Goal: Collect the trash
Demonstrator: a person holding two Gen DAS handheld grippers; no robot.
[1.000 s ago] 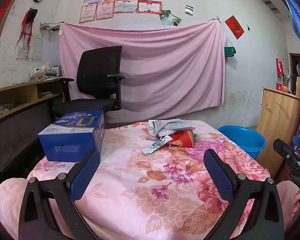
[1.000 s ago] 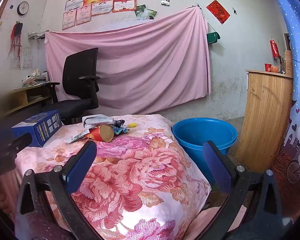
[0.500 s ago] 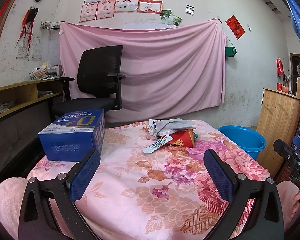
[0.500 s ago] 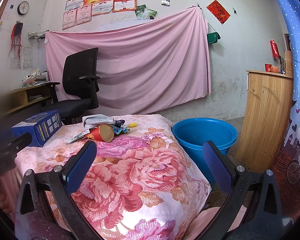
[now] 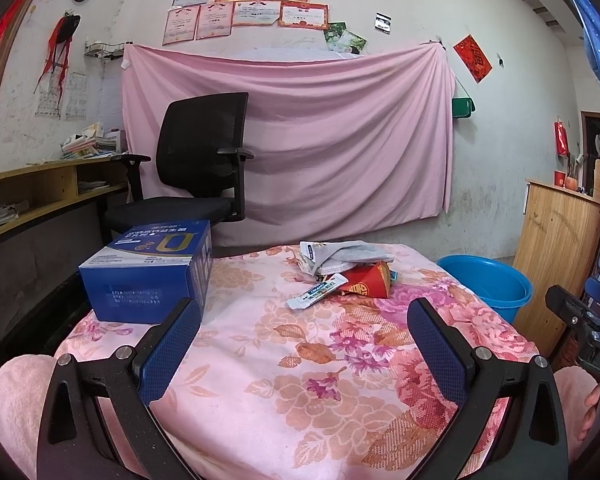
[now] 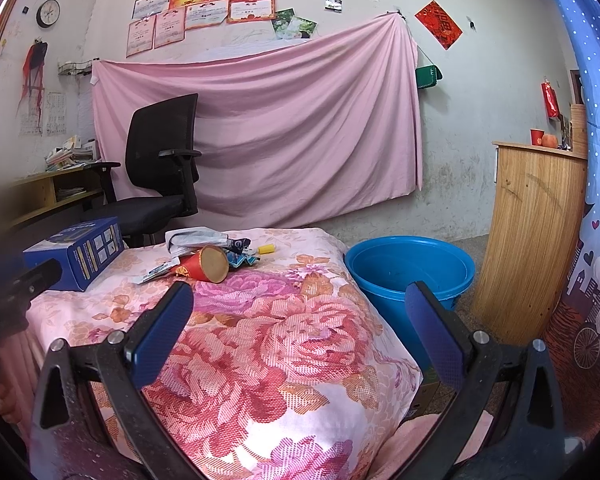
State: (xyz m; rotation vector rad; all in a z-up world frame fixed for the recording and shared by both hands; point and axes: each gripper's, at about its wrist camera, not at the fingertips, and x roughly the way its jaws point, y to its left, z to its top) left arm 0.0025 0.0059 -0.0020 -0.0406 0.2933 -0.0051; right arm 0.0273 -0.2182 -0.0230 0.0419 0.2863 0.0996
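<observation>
A: Trash lies in one small heap on the far part of the table with the pink flowered cloth (image 5: 308, 360): a red paper cup (image 6: 204, 266) on its side, a crumpled grey-white plastic bag (image 5: 340, 256) behind it, a flat white sachet (image 5: 316, 292) in front of it, dark blue-green wrappers (image 6: 238, 254) and a small yellow cylinder (image 6: 266, 249) at its right.

B: And the tongs?

A: The left gripper (image 5: 304, 336) stands with its two blue pads wide apart, above the near part of the cloth, and nothing is between them. The right gripper (image 6: 298, 330) is the same, spread wide and empty, over the right near corner of the table. Both are well apart from the heap.

B: Where can the trash go?

A: A round blue plastic basin (image 6: 410, 268) stands on the floor, just beside the right edge of the table. A blue cardboard box (image 5: 148, 272) stands on the left side of the cloth, near the left gripper's left pad.
</observation>
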